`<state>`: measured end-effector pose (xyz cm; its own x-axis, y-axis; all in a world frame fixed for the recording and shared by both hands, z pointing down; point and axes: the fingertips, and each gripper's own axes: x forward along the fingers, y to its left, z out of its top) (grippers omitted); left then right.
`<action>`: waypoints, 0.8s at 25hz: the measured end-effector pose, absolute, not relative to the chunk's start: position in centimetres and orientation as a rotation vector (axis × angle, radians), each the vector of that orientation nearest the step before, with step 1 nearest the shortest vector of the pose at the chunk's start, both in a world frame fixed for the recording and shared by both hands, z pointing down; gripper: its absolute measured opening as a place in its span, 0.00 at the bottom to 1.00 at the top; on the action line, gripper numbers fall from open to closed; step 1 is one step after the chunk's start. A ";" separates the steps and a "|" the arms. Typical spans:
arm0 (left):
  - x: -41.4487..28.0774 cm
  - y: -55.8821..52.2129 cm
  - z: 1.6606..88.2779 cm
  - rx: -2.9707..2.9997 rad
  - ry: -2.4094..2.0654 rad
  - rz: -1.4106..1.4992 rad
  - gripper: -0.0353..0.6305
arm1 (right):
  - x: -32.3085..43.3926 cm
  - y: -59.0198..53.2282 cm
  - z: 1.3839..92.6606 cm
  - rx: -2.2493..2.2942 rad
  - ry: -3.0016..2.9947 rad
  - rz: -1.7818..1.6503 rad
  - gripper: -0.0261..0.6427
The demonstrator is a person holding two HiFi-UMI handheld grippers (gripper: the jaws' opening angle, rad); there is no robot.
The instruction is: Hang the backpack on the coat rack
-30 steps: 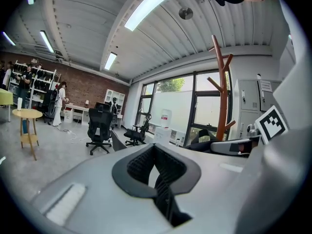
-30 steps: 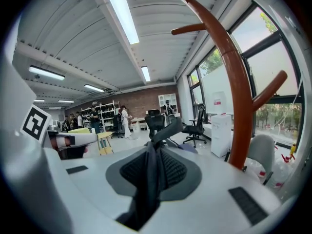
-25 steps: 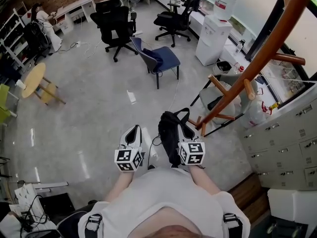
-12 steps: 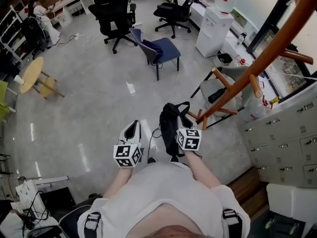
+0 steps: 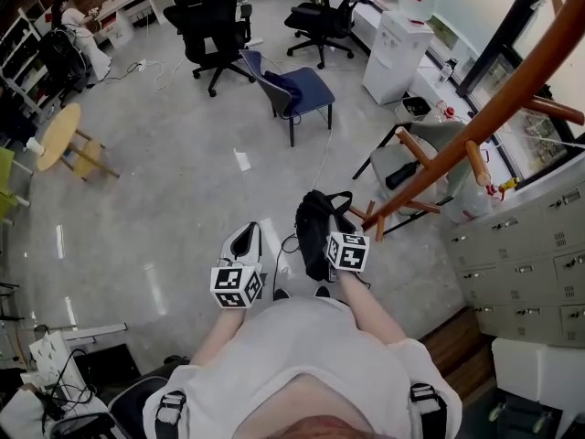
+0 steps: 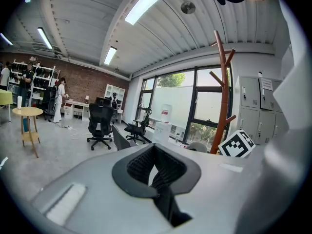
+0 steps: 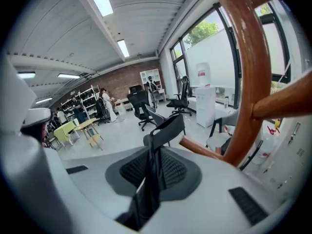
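Slippage is looking like the main risk: the right gripper (image 7: 150,182) is pinching only a thin strap (image 7: 163,128) of the black backpack (image 5: 313,236), which is dangling low. The coat rack (image 5: 484,117) is rising at 2 o'clock, and a swinging bag could be missing its peg (image 5: 475,161). The left gripper (image 6: 158,177) is sitting closed and empty. Backpack contents are not showing; the cabinet (image 5: 521,240) at 3 o'clock is keeping its drawers shut.

We noted black backpack (image 5: 311,236) at our right gripper (image 5: 331,225), near lower pegs of wooden coat rack (image 5: 475,122), left gripper (image 5: 244,240) alongside, blue chair (image 5: 303,94) farther off.
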<state>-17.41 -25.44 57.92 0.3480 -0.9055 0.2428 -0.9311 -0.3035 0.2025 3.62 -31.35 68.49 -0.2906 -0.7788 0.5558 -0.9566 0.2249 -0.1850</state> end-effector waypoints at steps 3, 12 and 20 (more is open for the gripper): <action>-17.3 -25.9 58.0 2.310 -1.627 0.122 0.07 | 3.9 -31.1 68.0 1.622 -2.161 0.700 0.12; -15.7 -26.9 57.8 2.341 -1.586 0.127 0.07 | 6.0 -31.2 69.8 1.637 -2.097 0.771 0.12; -14.9 -27.4 58.2 2.346 -1.568 0.146 0.07 | 7.1 -31.0 72.8 1.616 -2.020 0.852 0.12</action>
